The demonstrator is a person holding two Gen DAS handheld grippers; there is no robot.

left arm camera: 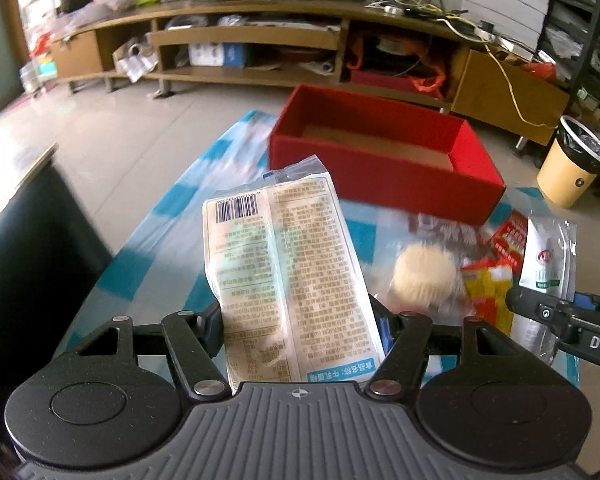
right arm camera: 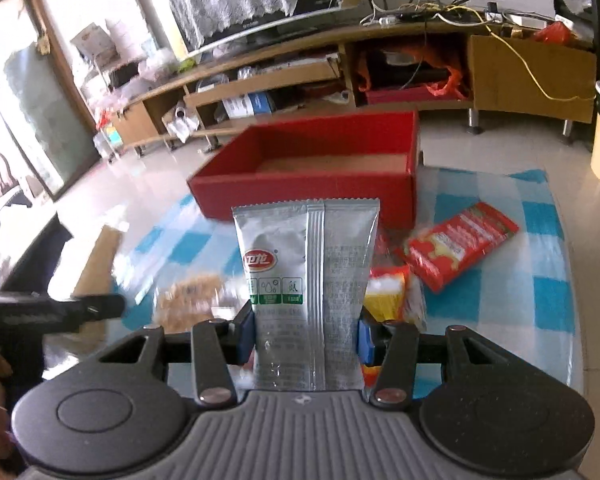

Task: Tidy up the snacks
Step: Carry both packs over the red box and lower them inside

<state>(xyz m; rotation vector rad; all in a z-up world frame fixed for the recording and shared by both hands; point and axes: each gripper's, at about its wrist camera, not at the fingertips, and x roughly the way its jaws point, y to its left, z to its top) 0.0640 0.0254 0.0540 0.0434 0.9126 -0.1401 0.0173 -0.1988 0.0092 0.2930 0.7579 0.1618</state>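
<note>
- The left hand-held gripper [left arm camera: 298, 330] is nearest in its view, clamped on a pale snack packet [left arm camera: 284, 276] that stands upright between the fingers, barcode and small print facing the camera.
- The right hand-held gripper [right arm camera: 306, 338] grips a silver pouch [right arm camera: 306, 280] with a red logo, held upright, its blue pads [right arm camera: 245, 338] pressed against both edges.
- Beyond both stands an open red box [left arm camera: 384, 172] on the blue-checked tabletop [right arm camera: 540, 280]; its brown floor looks bare.
- On the tabletop near the box lie a red biscuit pack [right arm camera: 460, 246], a yellow packet [right arm camera: 388, 294] and a round pale cake in clear wrap [left arm camera: 424, 276].
- A yellow bin [left arm camera: 572, 164] stands on the floor.
</note>
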